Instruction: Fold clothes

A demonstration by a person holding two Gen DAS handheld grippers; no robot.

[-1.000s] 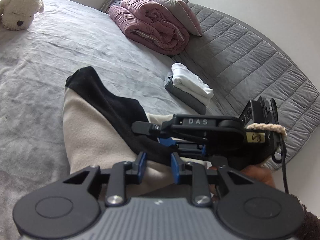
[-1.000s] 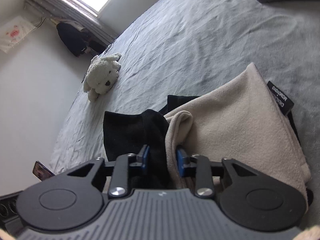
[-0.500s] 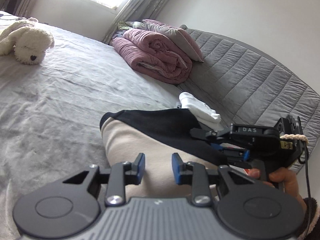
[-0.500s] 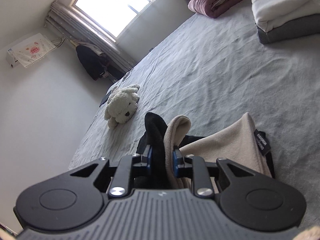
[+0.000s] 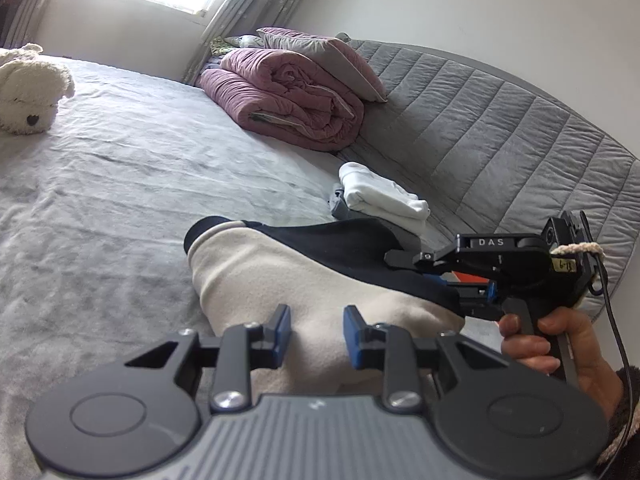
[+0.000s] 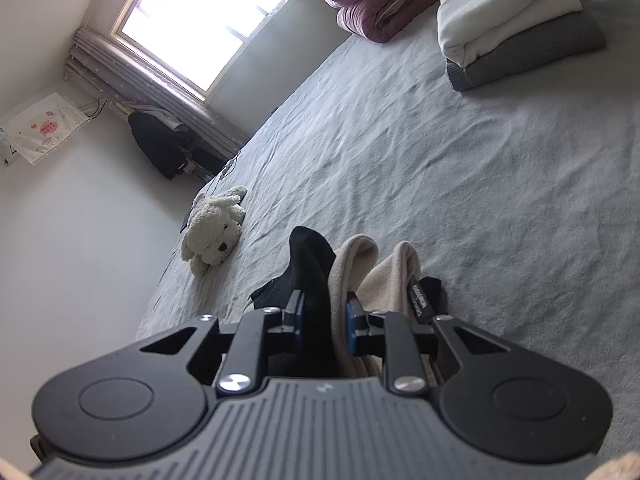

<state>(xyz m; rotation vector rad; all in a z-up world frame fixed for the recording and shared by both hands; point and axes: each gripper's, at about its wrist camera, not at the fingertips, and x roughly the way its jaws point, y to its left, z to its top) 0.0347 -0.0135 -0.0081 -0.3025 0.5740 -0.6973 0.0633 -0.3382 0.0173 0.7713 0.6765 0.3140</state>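
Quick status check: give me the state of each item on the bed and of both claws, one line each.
Beige and black garment: lifted at one end, partly folded, gripped by both claws.
Left claw: garment between its pads.
Right claw: shut on bunched black and beige fabric.
White and grey clothes: folded, stacked, white on top.
Pink quilt: rolled up by the headboard.
Plush dog: lying on the bed.

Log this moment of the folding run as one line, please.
phase: mid-fold | right gripper: shut on beige-and-black garment, lifted off bed | left gripper: garment between jaws, grip unclear | folded stack: untouched
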